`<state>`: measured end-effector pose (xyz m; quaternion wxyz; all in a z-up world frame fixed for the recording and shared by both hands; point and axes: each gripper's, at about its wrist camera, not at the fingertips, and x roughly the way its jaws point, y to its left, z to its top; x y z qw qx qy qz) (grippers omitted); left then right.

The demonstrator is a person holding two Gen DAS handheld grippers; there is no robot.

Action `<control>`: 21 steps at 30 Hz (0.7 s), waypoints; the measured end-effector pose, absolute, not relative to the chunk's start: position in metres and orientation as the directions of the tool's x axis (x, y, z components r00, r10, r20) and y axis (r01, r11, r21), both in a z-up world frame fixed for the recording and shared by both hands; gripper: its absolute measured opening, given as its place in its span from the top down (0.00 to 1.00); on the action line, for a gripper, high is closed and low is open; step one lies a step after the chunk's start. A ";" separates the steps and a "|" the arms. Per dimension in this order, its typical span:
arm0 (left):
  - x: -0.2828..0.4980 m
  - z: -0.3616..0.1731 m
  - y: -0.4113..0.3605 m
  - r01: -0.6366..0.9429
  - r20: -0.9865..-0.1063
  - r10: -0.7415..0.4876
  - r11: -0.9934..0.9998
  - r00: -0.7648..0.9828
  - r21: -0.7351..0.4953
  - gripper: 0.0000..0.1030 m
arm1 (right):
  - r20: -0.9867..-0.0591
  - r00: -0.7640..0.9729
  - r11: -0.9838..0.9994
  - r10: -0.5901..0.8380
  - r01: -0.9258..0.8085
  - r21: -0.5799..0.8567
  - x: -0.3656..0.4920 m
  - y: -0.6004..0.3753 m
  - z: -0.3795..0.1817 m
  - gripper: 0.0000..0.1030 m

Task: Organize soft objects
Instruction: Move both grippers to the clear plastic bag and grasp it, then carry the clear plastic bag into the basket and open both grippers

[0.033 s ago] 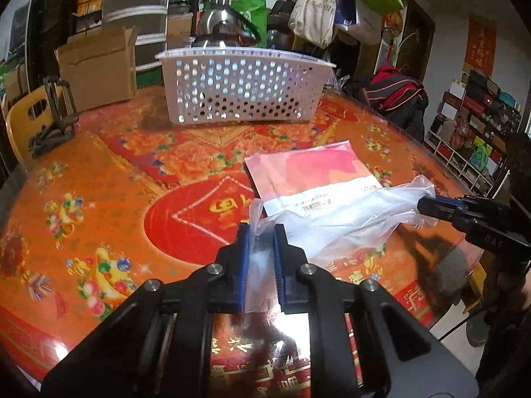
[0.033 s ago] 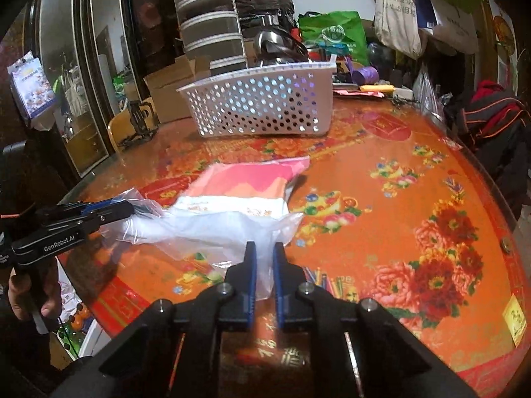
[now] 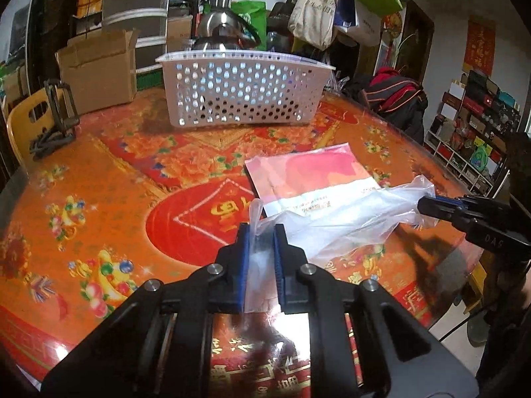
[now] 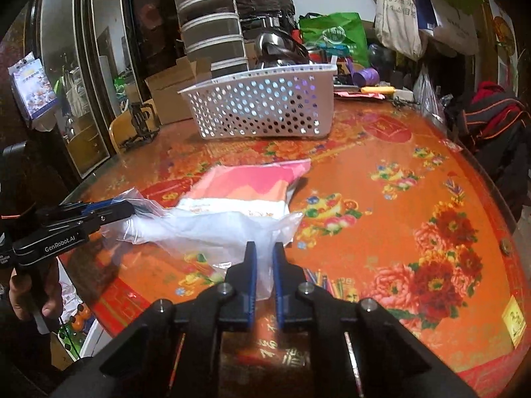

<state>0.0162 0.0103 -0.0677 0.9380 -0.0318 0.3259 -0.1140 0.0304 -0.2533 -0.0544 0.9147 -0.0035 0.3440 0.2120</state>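
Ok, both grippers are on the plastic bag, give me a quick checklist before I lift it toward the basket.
1. Left gripper shut on bag: ok.
2. Right gripper shut on bag: ok.
3. Bag free of the pink packet: not ok, it overlaps the packet's near end.
4. Path to basket unobstructed: ok.
5. Room in basket: cannot tell, inside hidden.

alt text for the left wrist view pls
The left gripper pinches one end of a clear plastic bag while the right gripper holds the other, above a pink packet; a white perforated basket sits behind.
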 end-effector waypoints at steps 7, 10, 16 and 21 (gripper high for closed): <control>0.017 -0.053 0.020 0.194 -0.572 -0.248 0.969 0.781 -0.155 0.88 | -0.605 0.685 0.902 0.406 -0.407 0.144 0.030 -0.252 -0.038 0.93; 0.021 -0.050 0.024 0.192 -0.567 -0.253 0.967 0.784 -0.166 0.88 | -0.600 0.685 0.899 0.413 -0.412 0.148 0.034 -0.250 -0.034 0.93; 0.038 -0.032 0.031 0.206 -0.542 -0.285 0.957 0.790 -0.203 0.88 | -0.598 0.683 0.896 0.419 -0.416 0.153 0.051 -0.249 -0.020 0.93; 0.057 0.007 0.036 0.228 -0.488 -0.296 0.954 0.821 -0.194 0.88 | -0.566 0.711 0.896 0.416 -0.428 0.120 0.069 -0.245 0.012 0.93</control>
